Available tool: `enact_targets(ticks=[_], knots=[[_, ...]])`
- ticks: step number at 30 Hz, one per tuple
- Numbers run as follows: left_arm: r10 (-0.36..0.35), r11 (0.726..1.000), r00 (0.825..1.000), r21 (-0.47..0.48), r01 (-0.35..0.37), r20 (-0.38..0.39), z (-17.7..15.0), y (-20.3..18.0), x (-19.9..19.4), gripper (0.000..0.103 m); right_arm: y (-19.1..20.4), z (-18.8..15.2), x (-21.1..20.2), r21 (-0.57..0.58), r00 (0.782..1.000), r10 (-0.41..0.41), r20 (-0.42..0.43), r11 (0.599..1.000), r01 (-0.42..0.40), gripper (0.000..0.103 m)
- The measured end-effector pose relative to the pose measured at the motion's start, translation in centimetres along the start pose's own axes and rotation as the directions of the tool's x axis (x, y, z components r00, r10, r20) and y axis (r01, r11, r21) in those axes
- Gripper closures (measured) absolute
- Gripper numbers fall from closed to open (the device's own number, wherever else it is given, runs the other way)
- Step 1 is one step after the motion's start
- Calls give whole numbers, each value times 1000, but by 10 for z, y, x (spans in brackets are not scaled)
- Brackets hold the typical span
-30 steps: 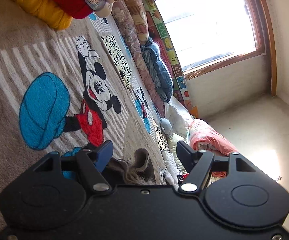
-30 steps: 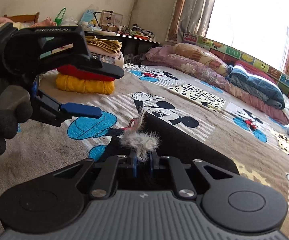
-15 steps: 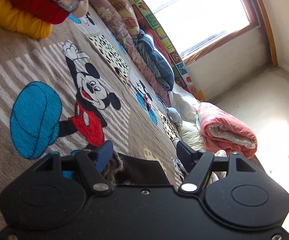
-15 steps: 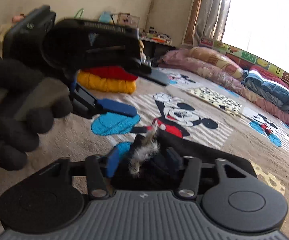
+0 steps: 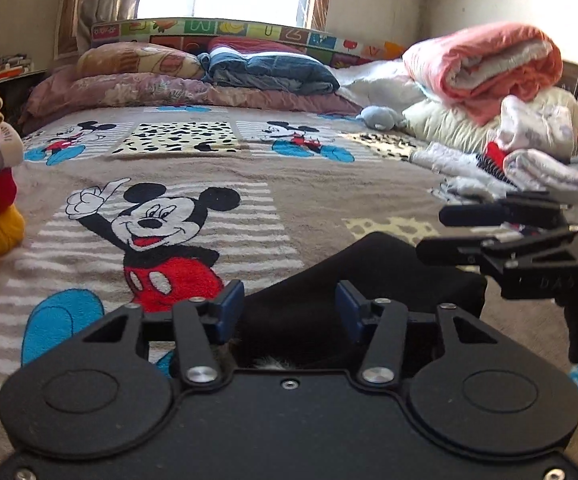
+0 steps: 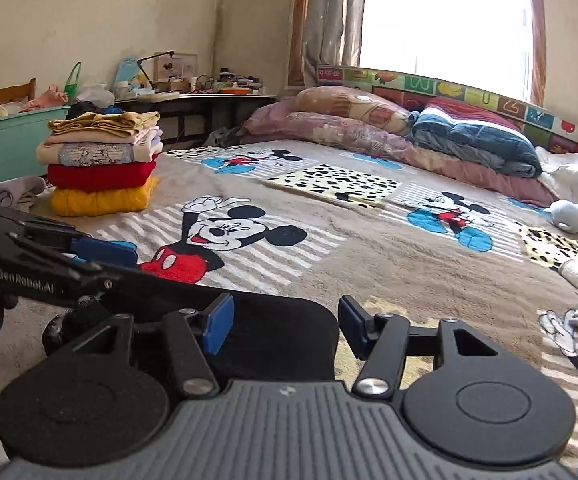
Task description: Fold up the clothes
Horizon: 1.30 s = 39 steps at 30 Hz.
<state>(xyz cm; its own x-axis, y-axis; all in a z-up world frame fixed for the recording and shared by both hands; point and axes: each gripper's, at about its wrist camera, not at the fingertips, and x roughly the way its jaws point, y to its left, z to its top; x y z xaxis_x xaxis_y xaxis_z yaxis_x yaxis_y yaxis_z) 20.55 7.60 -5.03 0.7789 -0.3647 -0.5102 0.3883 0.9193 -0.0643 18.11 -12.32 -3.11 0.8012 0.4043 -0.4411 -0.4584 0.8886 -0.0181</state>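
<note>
Left gripper [image 5: 289, 304]: wide open, empty. Right gripper [image 6: 285, 322]: wide open, having let go the fur trim it pinched a second ago. Black garment [image 5: 369, 276]: lying flat on the bed [image 5: 329, 184] beneath both grippers, seemingly laid down mid-fold. Folded stack [image 6: 103, 168]: well apart, left.

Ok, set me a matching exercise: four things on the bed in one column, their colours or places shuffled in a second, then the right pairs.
Things:
1. black garment
2. bottom of the folded stack
3. rolled blanket
4. soft toy

Descriptions:
A. pale blue, near the white bedding
B. yellow
C. lying between the open fingers of both tools
D. coral pink, on top of the pile in the left wrist view

Pairs: 1-C, 2-B, 3-D, 4-A
</note>
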Motion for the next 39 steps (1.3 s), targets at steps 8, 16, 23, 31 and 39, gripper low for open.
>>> enact_targets(ticks=[8,16,23,31,39], knots=[[106,973,990,214,-85,-88,-27,-16,21,57,7,-35,37,-71,984,92,-156,992,-104,47],[104,963,994,254,-91,-40,-25,-28,-10,57,23,-13,11,-175,995,62,-81,982,-76,48],[88,980,991,184,-69,-99,-33,-19,-3,56,18,-32,23,-97,984,70,-165,991,-87,47],[-5,955,999,-297,-8,-41,-20,33,-43,43,-21,-25,-10,182,992,78,-98,982,-59,40],[-94,669,995,-743,34,-39,-39,71,-53,29,-87,-53,-1,659,991,124,-49,750,-61,33]])
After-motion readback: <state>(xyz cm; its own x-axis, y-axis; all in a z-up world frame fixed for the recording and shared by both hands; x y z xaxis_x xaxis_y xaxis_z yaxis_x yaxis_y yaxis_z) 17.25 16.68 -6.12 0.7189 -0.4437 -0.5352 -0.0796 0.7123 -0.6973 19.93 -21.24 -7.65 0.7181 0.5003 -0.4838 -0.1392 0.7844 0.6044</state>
